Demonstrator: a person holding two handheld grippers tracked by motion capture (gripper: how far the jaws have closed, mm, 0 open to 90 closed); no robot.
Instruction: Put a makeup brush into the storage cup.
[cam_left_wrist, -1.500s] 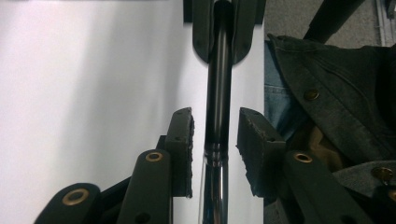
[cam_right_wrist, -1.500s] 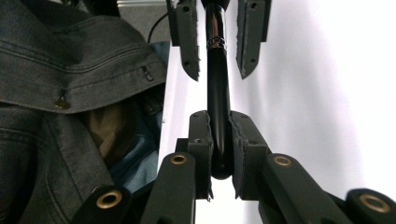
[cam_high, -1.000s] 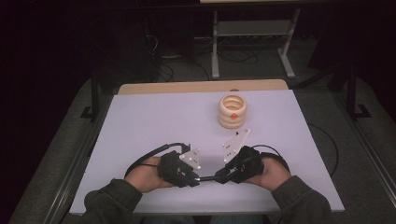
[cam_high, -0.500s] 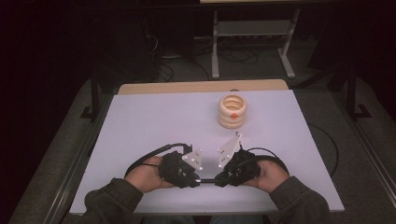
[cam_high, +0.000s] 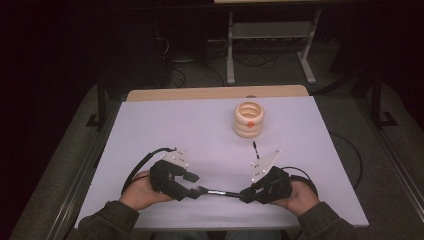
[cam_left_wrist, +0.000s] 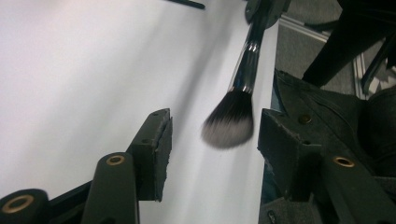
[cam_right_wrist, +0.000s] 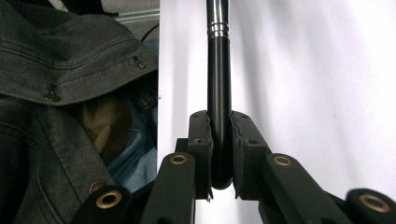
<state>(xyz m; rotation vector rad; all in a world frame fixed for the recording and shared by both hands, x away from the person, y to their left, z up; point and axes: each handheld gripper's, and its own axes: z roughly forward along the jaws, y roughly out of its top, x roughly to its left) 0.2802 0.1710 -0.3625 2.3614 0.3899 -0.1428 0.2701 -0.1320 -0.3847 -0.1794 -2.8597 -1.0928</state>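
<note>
Makeup brush (cam_high: 220, 192) hangs level just above the white bench (cam_high: 200, 130) near its front edge, between the 2 grippers. Right gripper (cam_high: 246, 195) clamps the black handle end, pads pressed on both sides. Left gripper (cam_high: 196, 191) has just been opening; its jaws stand apart with the bristle head (cam_left_wrist: 229, 125) between them, pads not touching it. Stack of wooden rings (cam_high: 249, 119) sits farther back on the bench, well apart. Grey jacket sleeve (cam_right_wrist: 56, 70) beside the right gripper.
</note>
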